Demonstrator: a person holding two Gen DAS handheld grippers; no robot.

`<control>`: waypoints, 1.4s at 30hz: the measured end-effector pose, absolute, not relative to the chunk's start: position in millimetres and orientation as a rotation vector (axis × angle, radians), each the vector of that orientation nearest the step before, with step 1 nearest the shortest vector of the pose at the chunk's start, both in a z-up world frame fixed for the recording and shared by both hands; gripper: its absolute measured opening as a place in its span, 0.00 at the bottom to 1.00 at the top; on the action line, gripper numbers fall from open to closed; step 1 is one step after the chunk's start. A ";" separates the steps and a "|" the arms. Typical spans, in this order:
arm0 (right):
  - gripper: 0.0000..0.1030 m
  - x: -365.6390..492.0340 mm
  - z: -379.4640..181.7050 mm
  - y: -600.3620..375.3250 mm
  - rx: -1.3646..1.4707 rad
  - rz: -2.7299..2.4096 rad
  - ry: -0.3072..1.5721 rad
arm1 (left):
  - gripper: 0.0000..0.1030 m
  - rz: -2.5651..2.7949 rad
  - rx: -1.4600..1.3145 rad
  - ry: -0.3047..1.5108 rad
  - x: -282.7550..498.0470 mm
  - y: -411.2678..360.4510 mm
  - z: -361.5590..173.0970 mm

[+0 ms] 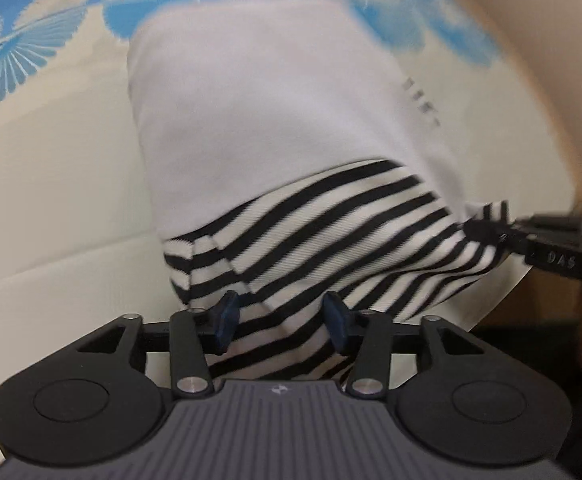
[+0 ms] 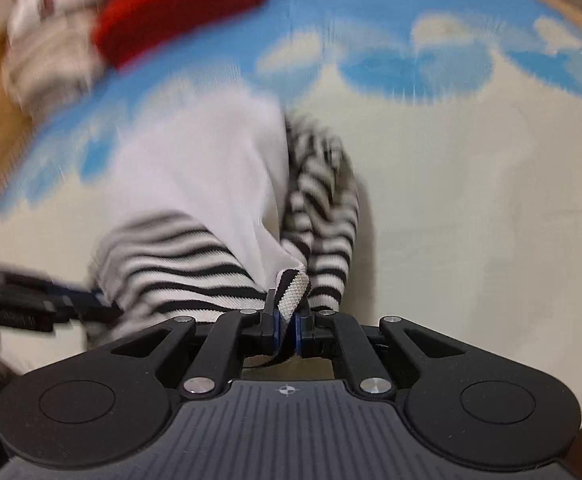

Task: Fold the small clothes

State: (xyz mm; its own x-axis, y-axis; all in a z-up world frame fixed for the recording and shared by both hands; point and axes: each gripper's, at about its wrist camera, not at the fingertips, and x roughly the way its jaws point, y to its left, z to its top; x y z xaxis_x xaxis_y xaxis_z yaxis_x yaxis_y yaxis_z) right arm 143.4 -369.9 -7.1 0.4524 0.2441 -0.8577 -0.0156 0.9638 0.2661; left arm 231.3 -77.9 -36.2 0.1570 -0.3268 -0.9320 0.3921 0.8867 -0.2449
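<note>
Mid-fold: right tool (image 2: pixel 287 326) clamping the striped garment (image 1: pixel 315 224) hem, left tool (image 1: pixel 281 322) gaping, pads clear; next needing left pinching the hem

Bare bedsheet (image 2: pixel 471 200) right of garment (image 2: pixel 211 168); clothes pile (image 2: pixel 131 28) blocks far-left

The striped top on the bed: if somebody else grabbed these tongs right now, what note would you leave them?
Right tongs: shut on a corner of the striped top.
Left tongs: open, fingers on either side of the striped cloth at the near edge, not pinching.
The top lies on the blue and cream sheet, its white part spread away from you.
Done: one corner gripped.
Left: grip the other side and make the fold. A red thing and other cloth wait beyond.
</note>
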 end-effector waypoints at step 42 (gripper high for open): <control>0.59 242.1 -23.3 -391.6 0.666 0.016 0.935 | 0.65 -0.349 -0.720 1.106 309.2 36.1 -49.2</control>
State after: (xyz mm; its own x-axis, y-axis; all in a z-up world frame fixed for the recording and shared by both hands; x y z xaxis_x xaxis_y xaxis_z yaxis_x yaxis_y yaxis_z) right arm 242.1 -391.6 -23.3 0.6091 0.2911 -0.7378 0.2658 0.8015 0.5357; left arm 309.2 36.1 -49.2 0.4253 -0.5904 -0.6859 -0.0901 0.7265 -0.6812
